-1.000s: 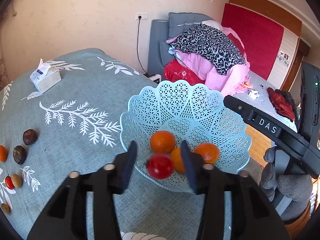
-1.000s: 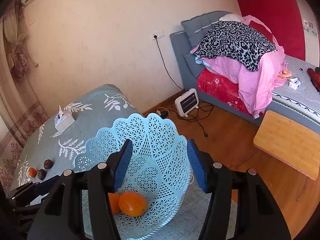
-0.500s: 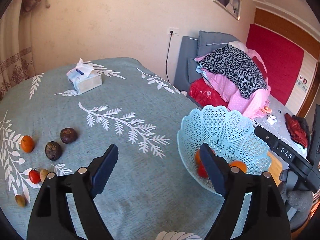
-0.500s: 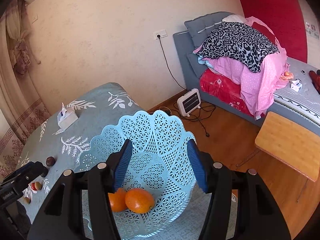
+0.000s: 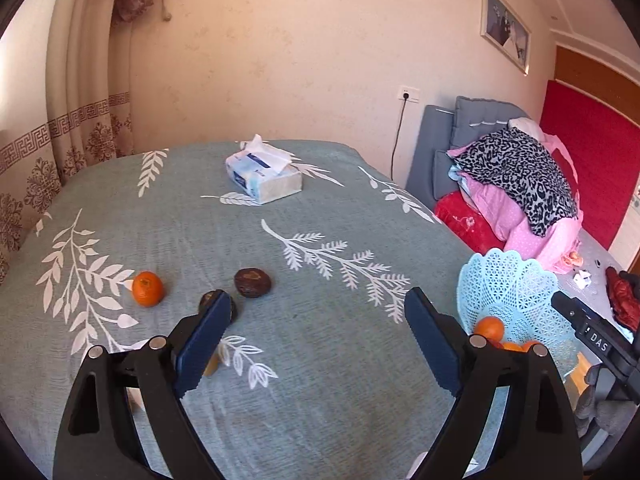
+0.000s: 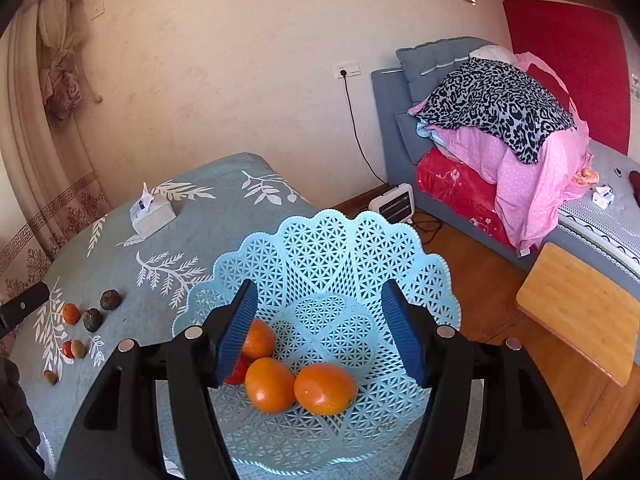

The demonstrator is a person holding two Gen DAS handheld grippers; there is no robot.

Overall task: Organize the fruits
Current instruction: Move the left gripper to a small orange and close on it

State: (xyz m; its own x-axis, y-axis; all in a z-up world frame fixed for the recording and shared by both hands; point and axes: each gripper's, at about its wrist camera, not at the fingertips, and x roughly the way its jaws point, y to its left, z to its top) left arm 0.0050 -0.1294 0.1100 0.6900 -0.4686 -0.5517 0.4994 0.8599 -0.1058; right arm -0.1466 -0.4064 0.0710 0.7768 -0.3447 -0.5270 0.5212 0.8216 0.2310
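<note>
My left gripper (image 5: 316,300) hangs over the teal tablecloth (image 5: 320,360), its jaws wide and still opening, nothing between them. Ahead of it lie an orange (image 5: 148,289) and a dark brown fruit (image 5: 253,282); a second dark fruit (image 5: 208,299) is half hidden by the left finger. My right gripper (image 6: 319,288) hovers above the light blue lattice basket (image 6: 332,240), jaws opening and empty. In the basket lie three oranges (image 6: 270,384) and a red fruit (image 6: 238,372), partly behind a finger.
A tissue pack (image 5: 264,176) sits at the table's far side. More small fruits (image 6: 78,349) lie at the table's left. The basket stands at the table's right edge, with wood floor, a heater (image 6: 394,204), a bed and a wooden stool (image 6: 580,312) beyond.
The left gripper let the red fruit drop into the basket, swung left to the loose fruits and opened wide. The right gripper's jaws spread somewhat over the basket.
</note>
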